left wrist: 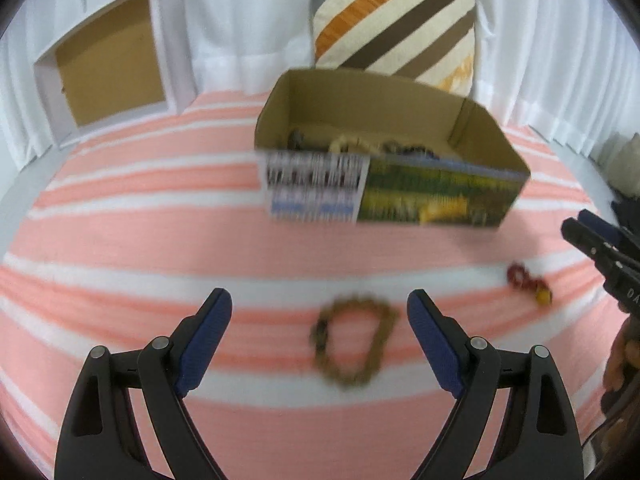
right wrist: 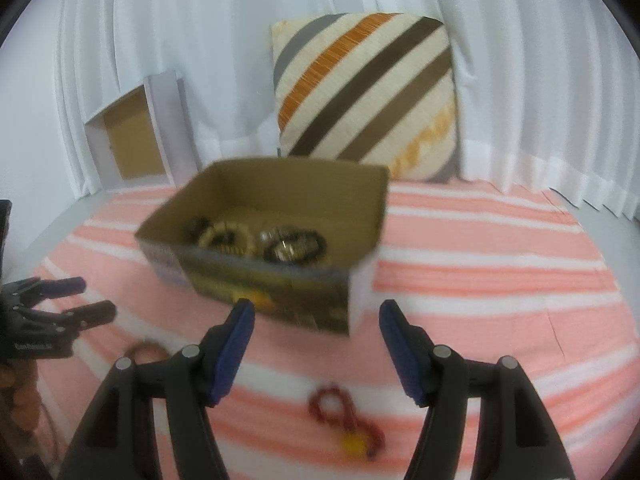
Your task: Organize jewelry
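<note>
An open cardboard box (left wrist: 440,196) (right wrist: 264,292) stands on the pink striped cloth and holds several beaded bracelets (right wrist: 294,246). A brown beaded bracelet (left wrist: 354,346) lies on the cloth between the fingers of my open left gripper (left wrist: 320,308). A red bead bracelet with a yellow bead (right wrist: 344,420) (left wrist: 528,282) lies on the cloth below my open right gripper (right wrist: 316,316). The right gripper shows at the right edge of the left wrist view (left wrist: 600,248), and the left gripper at the left edge of the right wrist view (right wrist: 80,300).
A striped cushion (left wrist: 394,20) (right wrist: 366,96) leans on the white curtain behind the box. A white box lid (left wrist: 108,60) (right wrist: 136,140) with a brown inside leans at the back left. The pink striped cloth (left wrist: 140,240) covers the surface.
</note>
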{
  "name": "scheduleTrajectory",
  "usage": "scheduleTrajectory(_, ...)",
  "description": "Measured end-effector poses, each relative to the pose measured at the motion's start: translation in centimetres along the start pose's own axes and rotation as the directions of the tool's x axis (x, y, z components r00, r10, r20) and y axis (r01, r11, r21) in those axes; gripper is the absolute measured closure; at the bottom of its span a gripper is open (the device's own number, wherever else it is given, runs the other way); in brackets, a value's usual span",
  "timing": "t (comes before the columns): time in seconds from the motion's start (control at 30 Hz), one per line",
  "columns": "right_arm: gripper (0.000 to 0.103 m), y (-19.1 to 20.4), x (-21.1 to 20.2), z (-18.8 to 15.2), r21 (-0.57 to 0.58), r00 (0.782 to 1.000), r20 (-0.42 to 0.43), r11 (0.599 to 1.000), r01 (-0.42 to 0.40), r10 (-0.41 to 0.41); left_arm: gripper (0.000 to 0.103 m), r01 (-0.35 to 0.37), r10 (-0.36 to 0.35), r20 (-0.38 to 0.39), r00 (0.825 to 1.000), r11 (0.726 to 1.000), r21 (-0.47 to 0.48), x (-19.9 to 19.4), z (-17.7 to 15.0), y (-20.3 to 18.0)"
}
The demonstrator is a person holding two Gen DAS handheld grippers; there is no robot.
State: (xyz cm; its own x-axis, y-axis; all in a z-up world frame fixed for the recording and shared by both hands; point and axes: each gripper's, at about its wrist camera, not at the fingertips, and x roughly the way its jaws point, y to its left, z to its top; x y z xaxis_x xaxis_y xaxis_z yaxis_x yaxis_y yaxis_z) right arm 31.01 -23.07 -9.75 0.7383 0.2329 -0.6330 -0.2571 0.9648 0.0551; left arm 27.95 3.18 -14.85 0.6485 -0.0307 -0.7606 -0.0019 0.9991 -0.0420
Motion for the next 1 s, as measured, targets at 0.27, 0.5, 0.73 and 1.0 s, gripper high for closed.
scheduleTrajectory(0.27, 0.037, -0.1, -1.7, -6.4, -0.044, 0.995, -0.084, 0.998, 0.040, -0.044, 0.013, -0.032, 0.032, -0.064, 0.997, 0.999, -0.007, 0.2, -4.8, 0.4)
scheduleTrajectory(0.5, 0.037, -0.3, -2.4, -9.6, -0.031, 0.990, -0.131, 0.998, 0.057, -0.060, 0.013, -0.054, 0.052, -0.073, 0.996, 0.998, -0.016, 1.0, -6.0, 0.7)
scheduleTrajectory(0.73, 0.037, -0.9, -3.0, -10.5, -0.011, 0.988, -0.137, 0.997, 0.071, -0.072, 0.013, -0.061, 0.060, -0.086, 0.994, 0.998, -0.006, 1.6, -6.7, 0.6)
scheduleTrajectory(1.0, 0.037, -0.8, -1.9, -10.6, -0.021, 0.980, -0.190, 0.998, 0.064, -0.067, 0.005, -0.053, 0.053, -0.095, 0.994, 0.999, 0.006, 2.1, -7.0, 1.3)
